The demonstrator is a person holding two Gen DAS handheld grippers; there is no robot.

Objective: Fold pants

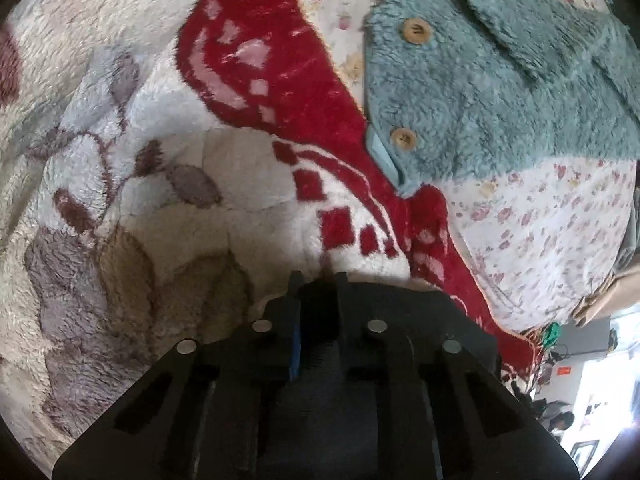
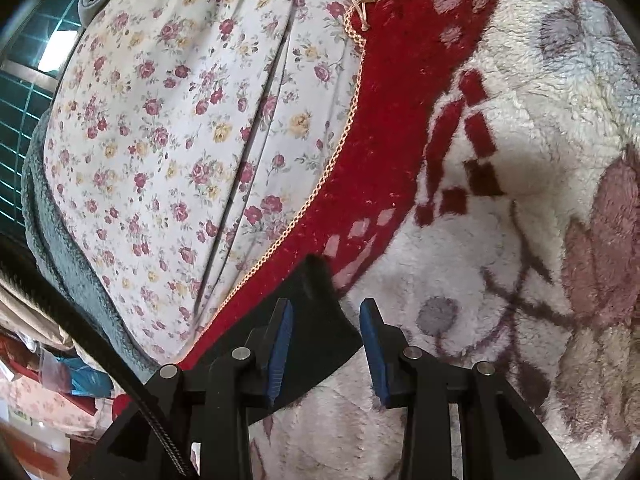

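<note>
The pants are black cloth. In the left wrist view a bunched edge of the black pants (image 1: 400, 312) lies across my fingers, and my left gripper (image 1: 319, 285) is shut on it, its tips close together with dark cloth pinched between them. In the right wrist view a pointed corner of the black pants (image 2: 316, 300) lies flat on the blanket between the blue pads (image 2: 280, 340). My right gripper (image 2: 326, 340) stands open around that corner, and its right pad is clear of the cloth. Most of the pants are hidden under the grippers.
The pants rest on a fluffy white and red blanket (image 1: 160, 160) (image 2: 500, 280) spread over a floral bedsheet (image 1: 540, 220) (image 2: 180, 140). A teal fleece jacket (image 1: 500, 80) with wooden buttons lies at the far right. Grey fleece (image 2: 52, 220) borders the bed's left edge.
</note>
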